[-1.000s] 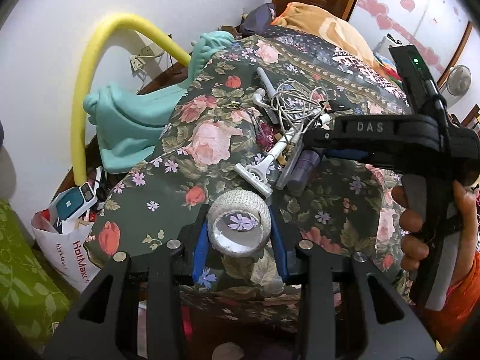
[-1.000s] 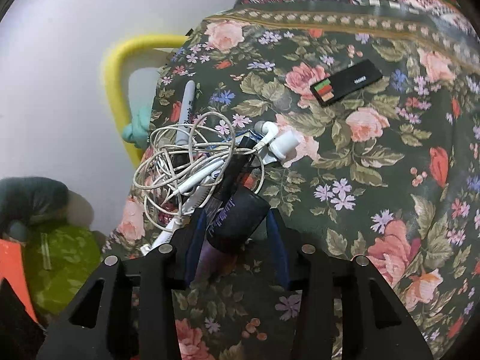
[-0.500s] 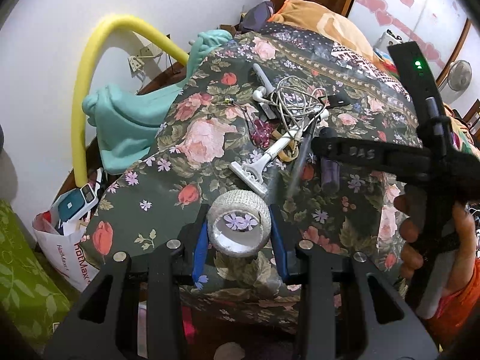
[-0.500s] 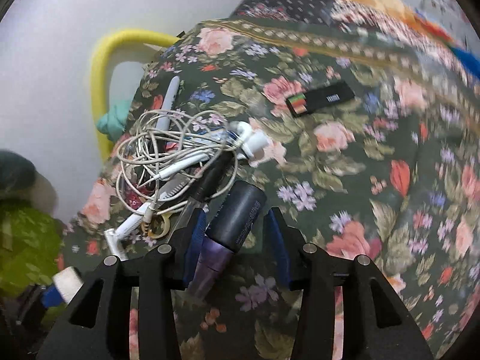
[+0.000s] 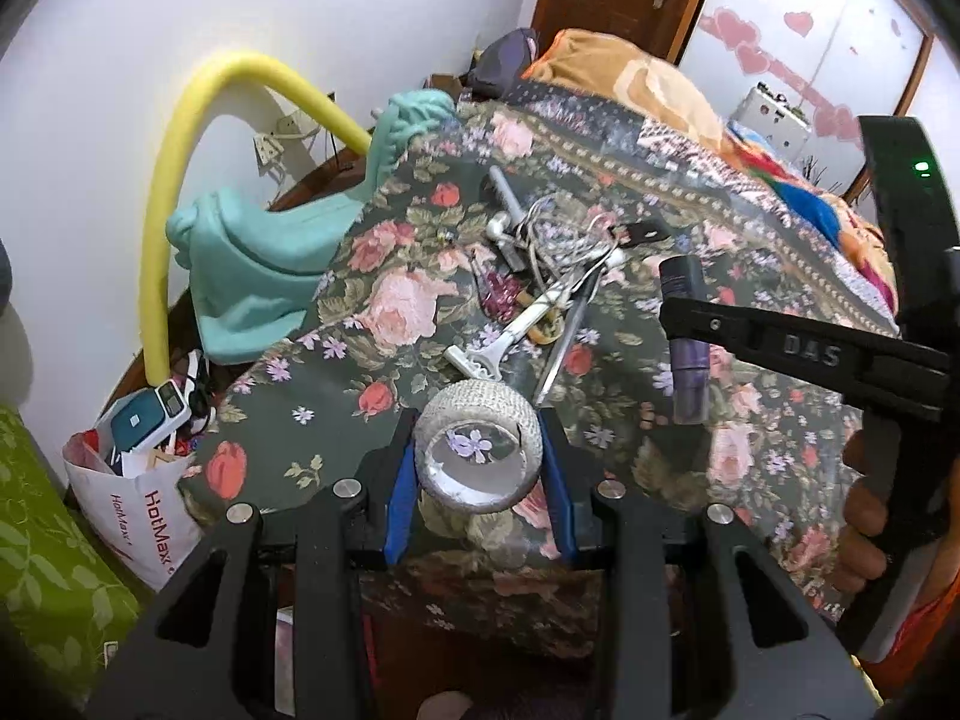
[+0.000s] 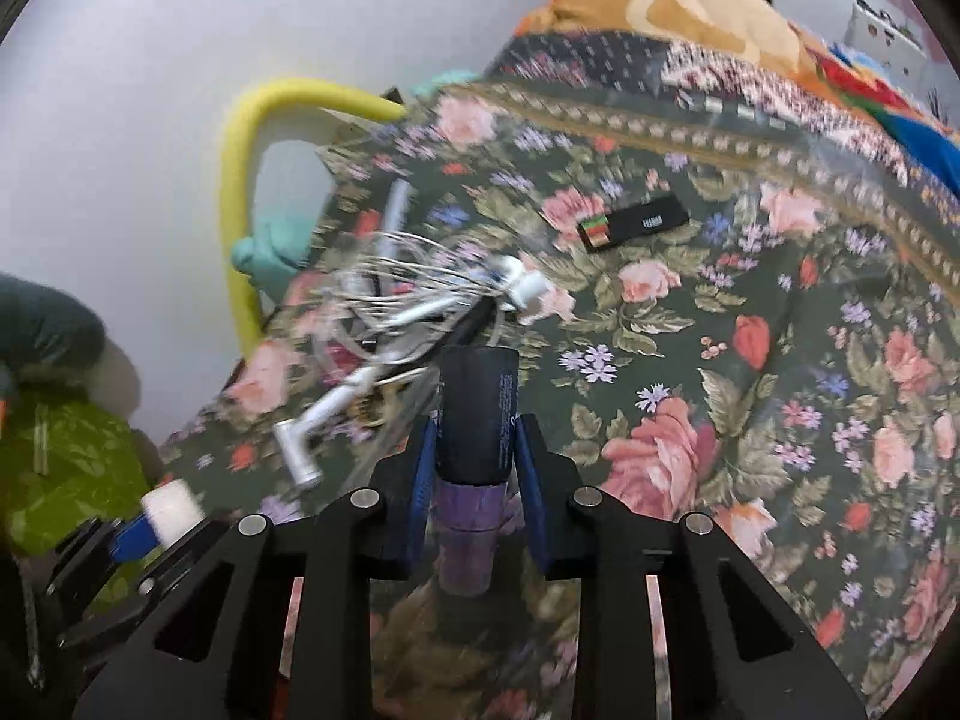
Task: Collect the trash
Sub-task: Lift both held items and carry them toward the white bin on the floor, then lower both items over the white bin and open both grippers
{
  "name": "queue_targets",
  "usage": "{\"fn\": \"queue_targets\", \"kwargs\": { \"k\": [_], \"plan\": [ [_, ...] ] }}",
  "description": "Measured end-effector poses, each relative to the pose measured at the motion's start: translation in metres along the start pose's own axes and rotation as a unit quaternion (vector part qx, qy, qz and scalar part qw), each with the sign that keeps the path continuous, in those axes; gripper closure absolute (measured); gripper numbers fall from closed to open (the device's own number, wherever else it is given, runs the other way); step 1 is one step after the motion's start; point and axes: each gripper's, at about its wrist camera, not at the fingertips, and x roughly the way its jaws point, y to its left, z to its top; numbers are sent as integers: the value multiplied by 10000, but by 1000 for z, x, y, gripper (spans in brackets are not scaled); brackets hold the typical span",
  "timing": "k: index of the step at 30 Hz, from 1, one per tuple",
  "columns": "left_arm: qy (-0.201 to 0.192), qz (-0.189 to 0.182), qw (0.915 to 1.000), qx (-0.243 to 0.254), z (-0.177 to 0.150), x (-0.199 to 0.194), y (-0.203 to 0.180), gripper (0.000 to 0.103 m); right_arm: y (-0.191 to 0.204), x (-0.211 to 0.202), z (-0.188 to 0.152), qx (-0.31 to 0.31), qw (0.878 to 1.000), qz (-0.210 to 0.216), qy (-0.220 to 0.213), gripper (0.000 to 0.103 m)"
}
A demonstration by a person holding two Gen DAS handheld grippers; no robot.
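Note:
My left gripper (image 5: 477,441) is shut on a white gauze tape roll (image 5: 477,414), held over the near edge of the flowered bedspread (image 5: 384,312). My right gripper (image 6: 474,420) has its jaws closing on a dark-capped purple tube (image 6: 477,402). Both blue pads press the tube's sides, and it is off the bedspread. In the left wrist view that tube (image 5: 687,354) hangs from the right gripper (image 5: 684,324) at the right. A tangle of white earphone cable (image 6: 420,282), a white razor (image 5: 510,336) and a grey marker (image 5: 504,204) lie on the bedspread.
A black flat packet (image 6: 636,222) lies further up the bedspread. A white HotMax bag (image 5: 138,498) with stuff in it stands on the floor at left, under a yellow foam tube (image 5: 162,228) and a teal cloth (image 5: 252,276). A hand (image 5: 864,516) holds the right gripper's handle.
The right gripper rose off the bedspread with the tube, which swung from slanted to straight between the narrowing jaws. The left gripper and its roll lifted slightly.

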Motion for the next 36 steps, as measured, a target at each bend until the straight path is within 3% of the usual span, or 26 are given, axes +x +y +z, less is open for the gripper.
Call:
{"fn": "queue_targets", "kwargs": {
  "k": [8, 16, 25, 36],
  "plan": [
    [-404, 173, 9990, 47, -12, -66, 9, 66, 48, -71, -14, -385, 9971, 203, -631, 79],
    [-663, 510, 9964, -150, -49, -129, 38, 66, 103, -108, -39, -808, 9915, 597, -821, 79],
    [-608, 918, 9924, -547, -104, -172, 83, 66, 164, -109, -78, -1404, 9832, 977, -635, 79],
    [-278, 1307, 9824, -1304, -174, -177, 131, 66, 227, -74, -127, -2243, 9659, 1292, 68, 79]
  ]
}}
